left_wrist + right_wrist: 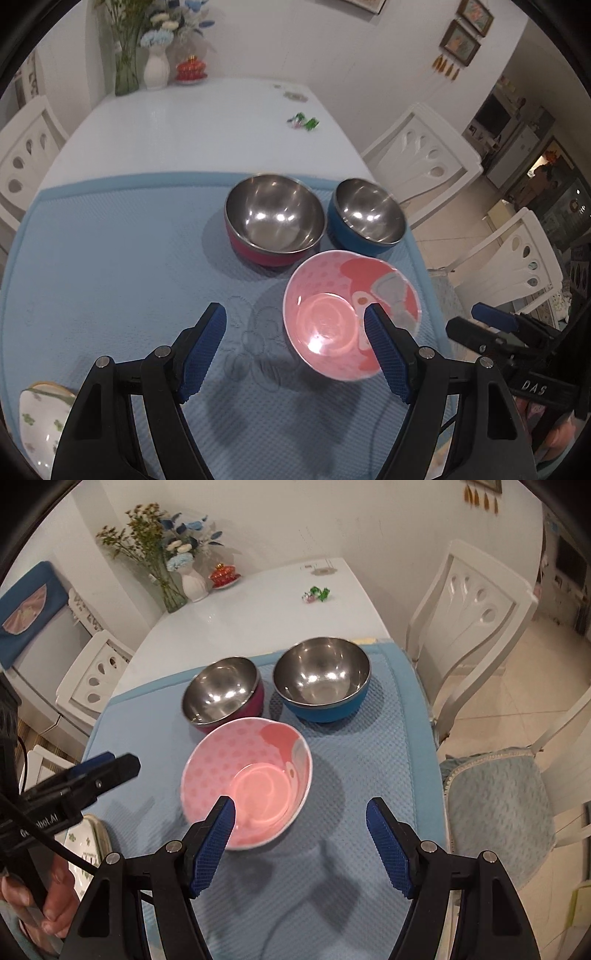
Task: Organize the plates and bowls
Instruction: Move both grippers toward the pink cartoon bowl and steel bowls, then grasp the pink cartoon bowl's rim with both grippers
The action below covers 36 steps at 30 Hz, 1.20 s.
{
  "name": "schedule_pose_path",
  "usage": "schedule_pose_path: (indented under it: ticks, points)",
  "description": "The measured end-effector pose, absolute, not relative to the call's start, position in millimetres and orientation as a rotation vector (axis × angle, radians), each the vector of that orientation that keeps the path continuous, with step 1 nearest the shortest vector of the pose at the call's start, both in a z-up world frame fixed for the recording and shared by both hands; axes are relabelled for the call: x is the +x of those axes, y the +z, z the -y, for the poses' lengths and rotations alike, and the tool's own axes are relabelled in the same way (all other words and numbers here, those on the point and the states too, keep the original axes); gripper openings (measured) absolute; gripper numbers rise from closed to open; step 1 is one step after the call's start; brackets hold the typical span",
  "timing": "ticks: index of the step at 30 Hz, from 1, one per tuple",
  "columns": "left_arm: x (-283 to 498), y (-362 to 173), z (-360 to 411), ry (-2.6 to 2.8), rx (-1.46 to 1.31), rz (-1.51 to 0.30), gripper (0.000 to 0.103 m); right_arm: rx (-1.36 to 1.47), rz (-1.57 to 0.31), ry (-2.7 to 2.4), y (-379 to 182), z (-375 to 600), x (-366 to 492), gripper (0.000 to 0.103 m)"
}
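Note:
A pink patterned bowl point(343, 314) point(247, 779) sits on the blue mat point(129, 258) point(369, 775). Behind it stand a red steel-lined bowl point(275, 218) point(221, 690) and a blue steel-lined bowl point(369, 216) point(321, 677), side by side. My left gripper point(295, 343) is open and empty above the mat, its right finger over the pink bowl's near side. My right gripper point(301, 834) is open and empty, its left finger over the pink bowl's near rim. A white floral plate point(40, 421) point(85, 853) lies at the mat's near left.
White chairs point(424, 162) point(465, 627) stand along the table's right side, another at the left point(26, 147). Vases with flowers point(155, 62) point(184, 576), a red lidded dish point(191, 69) and candy wrappers point(304, 122) point(317, 592) sit on the far tabletop.

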State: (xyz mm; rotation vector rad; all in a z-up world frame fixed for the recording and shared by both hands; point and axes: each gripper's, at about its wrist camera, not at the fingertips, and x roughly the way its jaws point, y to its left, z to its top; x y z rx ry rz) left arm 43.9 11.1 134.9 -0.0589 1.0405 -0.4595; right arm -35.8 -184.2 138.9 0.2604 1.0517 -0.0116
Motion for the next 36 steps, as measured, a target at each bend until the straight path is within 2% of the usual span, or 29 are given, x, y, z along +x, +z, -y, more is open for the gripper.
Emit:
schedule_pose_path:
  ticks: [10, 25, 29, 32, 33, 34, 35, 36]
  points:
    - [69, 81, -6, -0.439, -0.070, -1.154, 0.076, 0.298, -1.129, 0.010, 97, 197, 7, 0.071]
    - [76, 49, -3, -0.444, -0.131, -1.216, 0.073, 0.347, -1.194, 0.077, 57, 193, 25, 0.071]
    - [78, 46, 1, -0.459, -0.122, -1.215, 0.069, 0.358, -1.195, 0.111, 51, 189, 27, 0.055]
    - [80, 43, 4, -0.479, -0.119, -1.219, 0.058, 0.350, -1.204, 0.132, 47, 184, 29, 0.045]
    - [80, 41, 6, -0.487, -0.118, -1.221, 0.051, 0.350, -1.203, 0.135, 47, 183, 29, 0.042]
    - [81, 40, 8, -0.497, -0.118, -1.224, 0.045, 0.351, -1.202, 0.143, 45, 182, 29, 0.030]
    - [80, 39, 11, -0.514, -0.111, -1.227, 0.031, 0.351, -1.210, 0.154, 43, 180, 30, 0.020]
    - [80, 38, 13, -0.524, -0.102, -1.228, 0.017, 0.348, -1.213, 0.153, 42, 180, 30, 0.018]
